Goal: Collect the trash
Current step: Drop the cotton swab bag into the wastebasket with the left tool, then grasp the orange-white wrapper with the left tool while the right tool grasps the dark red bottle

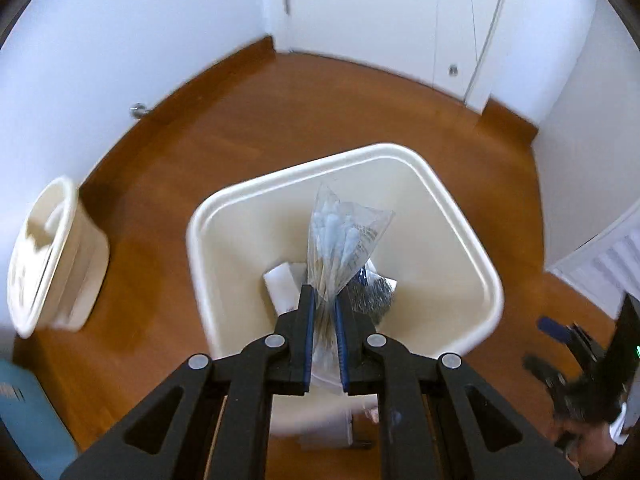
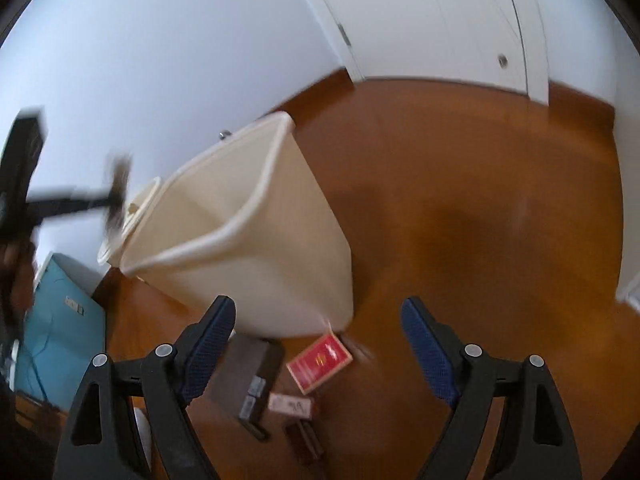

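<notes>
Over the cream waste bin (image 1: 472, 264), our left gripper (image 1: 325, 300) held a clear plastic bag of cotton swabs (image 1: 344, 236), its 2 blue-padded fingers (image 1: 309, 320) drawn narrow and pressing the bag's gathered neck from both sides. The bag stood up above the fingertips, directly over the bin's open mouth. Down on the bin's floor we could see a white paper scrap (image 1: 282, 282) and a dark crumpled item (image 1: 374, 290), the latter too blurred to name.

A 2nd, smaller cream bin (image 1: 60, 256) stood on the wooden floor (image 1: 280, 120) to the left, near the white wall, well apart from the 1st. A blue box (image 1: 28, 412) showed at the lower left edge.

From our right wrist's view, the right gripper (image 2: 318, 344) hung with its 2 fingers (image 2: 214, 344) spread wide and nothing between them; the pads touched nothing. Below and between those fingers, on the floor just beside the base of the waste bin (image 2: 260, 248), lay a red card packet (image 2: 320, 360), a grey box (image 2: 248, 372) and a small white packet (image 2: 290, 405), close together. A darker item below them was too blurred to identify.

At the left edge of that view, the left gripper (image 2: 118, 196) appeared as a dark blur above the bin's rim.
</notes>
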Demonstrator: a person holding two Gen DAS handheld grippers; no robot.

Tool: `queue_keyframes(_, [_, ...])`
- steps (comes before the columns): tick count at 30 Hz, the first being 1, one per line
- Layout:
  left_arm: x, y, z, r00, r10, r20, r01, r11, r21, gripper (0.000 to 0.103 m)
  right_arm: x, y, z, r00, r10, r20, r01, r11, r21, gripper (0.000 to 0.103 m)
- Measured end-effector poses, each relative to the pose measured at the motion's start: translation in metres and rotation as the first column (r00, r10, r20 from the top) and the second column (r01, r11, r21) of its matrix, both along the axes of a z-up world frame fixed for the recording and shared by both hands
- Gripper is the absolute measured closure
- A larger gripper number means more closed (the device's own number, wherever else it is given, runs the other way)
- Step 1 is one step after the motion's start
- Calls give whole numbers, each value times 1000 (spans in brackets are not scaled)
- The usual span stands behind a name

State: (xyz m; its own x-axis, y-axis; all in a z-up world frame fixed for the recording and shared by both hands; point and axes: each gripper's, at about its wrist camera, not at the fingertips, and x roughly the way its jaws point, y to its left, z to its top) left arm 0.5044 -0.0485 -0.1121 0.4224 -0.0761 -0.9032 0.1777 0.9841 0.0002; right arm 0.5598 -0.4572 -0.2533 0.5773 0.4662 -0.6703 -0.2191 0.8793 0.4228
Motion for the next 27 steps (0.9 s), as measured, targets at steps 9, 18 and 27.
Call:
queue_keyframes(9, [52,-25,-64,990,-1,-144,18,994,111,3,-6,0,-54,985,85,-151,-89,996,-17,16])
queue_keyframes(18, [-46,15,-9,994,43,104,-54,993,103,3,-49,55,-132,932,272,-241,-311,939,-144,16])
queue_keyframes(27, [-135,80,-142,986,142,-84,-117,962,247,3,-93,134,-184,838,481,-256,-545,748,-378,24])
